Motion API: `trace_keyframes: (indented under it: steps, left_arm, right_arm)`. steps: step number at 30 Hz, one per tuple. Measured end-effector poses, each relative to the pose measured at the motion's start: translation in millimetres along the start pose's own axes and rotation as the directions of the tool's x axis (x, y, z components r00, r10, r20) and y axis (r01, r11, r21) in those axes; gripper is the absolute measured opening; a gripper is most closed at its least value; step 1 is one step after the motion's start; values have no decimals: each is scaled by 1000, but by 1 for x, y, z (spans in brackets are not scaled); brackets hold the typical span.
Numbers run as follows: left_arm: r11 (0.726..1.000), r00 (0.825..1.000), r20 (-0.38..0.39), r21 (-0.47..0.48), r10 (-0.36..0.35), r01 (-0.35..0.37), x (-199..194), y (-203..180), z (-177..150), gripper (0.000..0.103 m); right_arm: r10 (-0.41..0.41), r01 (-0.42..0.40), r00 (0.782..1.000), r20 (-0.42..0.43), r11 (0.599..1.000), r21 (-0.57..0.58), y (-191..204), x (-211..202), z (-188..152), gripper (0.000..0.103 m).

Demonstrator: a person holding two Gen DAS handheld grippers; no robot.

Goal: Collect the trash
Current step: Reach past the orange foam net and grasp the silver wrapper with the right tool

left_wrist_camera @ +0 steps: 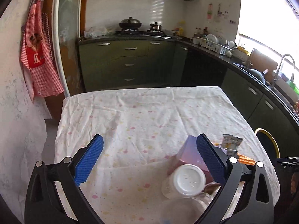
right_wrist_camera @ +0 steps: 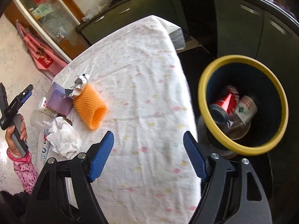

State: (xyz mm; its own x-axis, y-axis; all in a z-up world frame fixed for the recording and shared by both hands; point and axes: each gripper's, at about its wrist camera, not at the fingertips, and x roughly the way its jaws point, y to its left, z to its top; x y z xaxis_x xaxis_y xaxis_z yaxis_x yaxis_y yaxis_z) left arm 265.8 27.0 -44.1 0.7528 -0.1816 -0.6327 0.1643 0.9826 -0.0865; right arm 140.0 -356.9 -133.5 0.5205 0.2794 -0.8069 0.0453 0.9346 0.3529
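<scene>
Left gripper [left_wrist_camera: 149, 160] and right gripper [right_wrist_camera: 148, 155] above clothed table [right_wrist_camera: 142, 85], jaws of both spread wide, nothing held. Trash clustered at table edge: purple box [right_wrist_camera: 58, 99], orange knit sleeve [right_wrist_camera: 89, 106], crumpled tissue [right_wrist_camera: 62, 137]. Yellow-rimmed bin [right_wrist_camera: 243, 104] beside table, red can [right_wrist_camera: 229, 99] inside.

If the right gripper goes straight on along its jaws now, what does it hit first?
Probably nothing but cloth: the right gripper, jaws open and empty, points along a bare stretch of the tablecloth. The orange knit sleeve lies left of that line and the yellow-rimmed bin right of it. Its height above the cloth is unclear.
</scene>
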Motion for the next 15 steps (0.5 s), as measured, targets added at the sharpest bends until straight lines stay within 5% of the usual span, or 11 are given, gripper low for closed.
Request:
trace_keyframes:
  steps: [7, 15]
  left_arm:
    - [989, 998, 8, -132, 67, -65, 28, 42, -16, 98]
    - [981, 991, 24, -150, 128, -123, 19, 57, -16, 98]
  right_arm:
    - [53, -52, 999, 7, 994, -98, 61, 26, 49, 71]
    - [79, -80, 997, -12, 988, -135, 112, 69, 84, 51]
